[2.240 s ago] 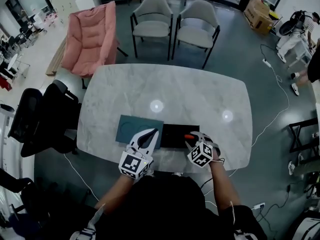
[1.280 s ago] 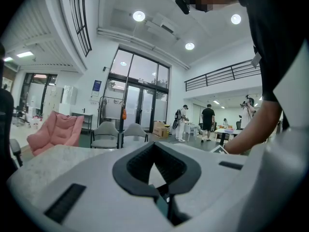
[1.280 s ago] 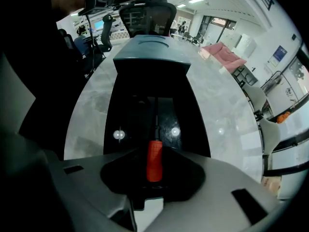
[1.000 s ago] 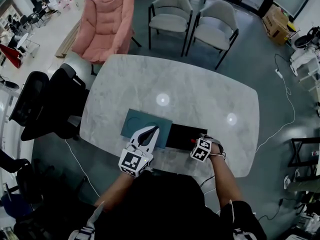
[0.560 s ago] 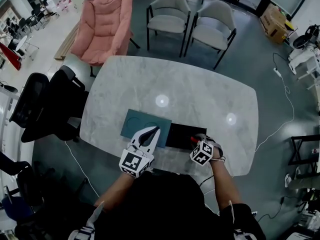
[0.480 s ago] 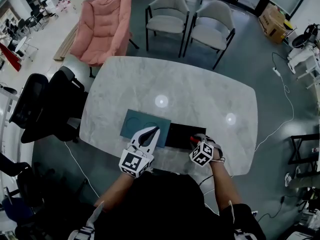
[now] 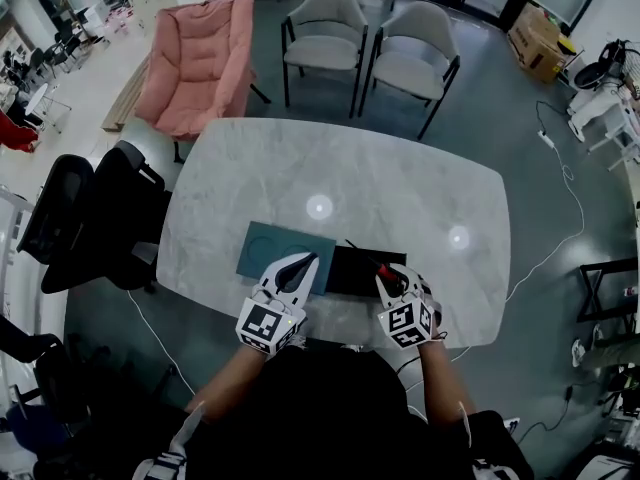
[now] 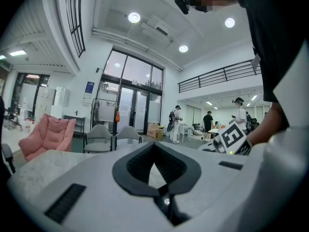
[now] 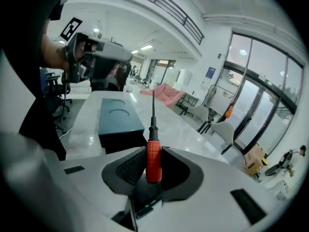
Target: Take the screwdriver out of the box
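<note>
Nearest to me, my right hand-held gripper (image 9: 153,154) is pinching the screwdriver (image 9: 153,159) by its red handle, a pad on either side. The handle is stubby, ribbed and looks rubbery. From it a black collar and a thin dark metal shaft run out along the jaws, pointing away from me and up over the desk. I judge that the main part of the task is done, because the tool hangs in the air in my grip, above the right end of the box (image 7: 352,269) and touching nothing in it. What is left, as I see it, is to carry it clear and set it down on the bare desk (image 7: 400,183).

My left hand-held gripper (image 7: 302,264) is pressed together at the tips with nothing in it. It hovers near the box's left end, over the lid.

The box is a shallow black rectangle, open, with a dark matte interior. I cannot make out anything else inside it. Its lid (image 7: 278,251) lies just to the left, a flat teal slab with two curved lines pressed into its top.

The desk is a wide slab with rounded corners. Its top is pale, marble-veined and glossy enough to mirror two ceiling lights.

Beyond its far edge stand two grey padded chairs (image 7: 368,38) on dark legs. A soft pink quilted lounge chair (image 7: 195,63) stands to the far left.
</note>
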A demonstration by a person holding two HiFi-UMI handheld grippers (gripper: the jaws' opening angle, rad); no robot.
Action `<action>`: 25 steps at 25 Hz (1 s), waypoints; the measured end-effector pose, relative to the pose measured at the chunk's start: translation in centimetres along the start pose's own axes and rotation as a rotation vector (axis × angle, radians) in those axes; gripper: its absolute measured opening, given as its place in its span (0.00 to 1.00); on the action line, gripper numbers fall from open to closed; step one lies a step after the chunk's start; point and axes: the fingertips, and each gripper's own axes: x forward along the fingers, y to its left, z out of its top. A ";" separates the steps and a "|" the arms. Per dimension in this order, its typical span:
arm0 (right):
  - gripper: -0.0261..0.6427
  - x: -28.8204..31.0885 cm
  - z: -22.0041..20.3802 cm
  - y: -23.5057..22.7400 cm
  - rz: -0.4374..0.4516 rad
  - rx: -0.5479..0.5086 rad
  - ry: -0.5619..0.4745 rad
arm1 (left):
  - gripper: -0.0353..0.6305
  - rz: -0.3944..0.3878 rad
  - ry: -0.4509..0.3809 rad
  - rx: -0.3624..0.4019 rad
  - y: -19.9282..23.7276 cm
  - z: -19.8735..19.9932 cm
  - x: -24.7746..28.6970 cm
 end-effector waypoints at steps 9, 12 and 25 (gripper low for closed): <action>0.21 -4.6 5.9 -1.9 -0.151 0.044 -0.254 | 0.06 -0.005 -0.018 0.059 -0.6 1.1 -0.3; 0.21 -6.3 8.4 -2.1 -0.175 0.089 -0.363 | 0.06 -0.001 -0.030 0.069 -0.7 1.7 -0.5; 0.21 -13.9 15.5 -4.0 -0.227 0.353 -0.695 | 0.06 0.014 -0.081 0.043 -0.9 3.6 -0.9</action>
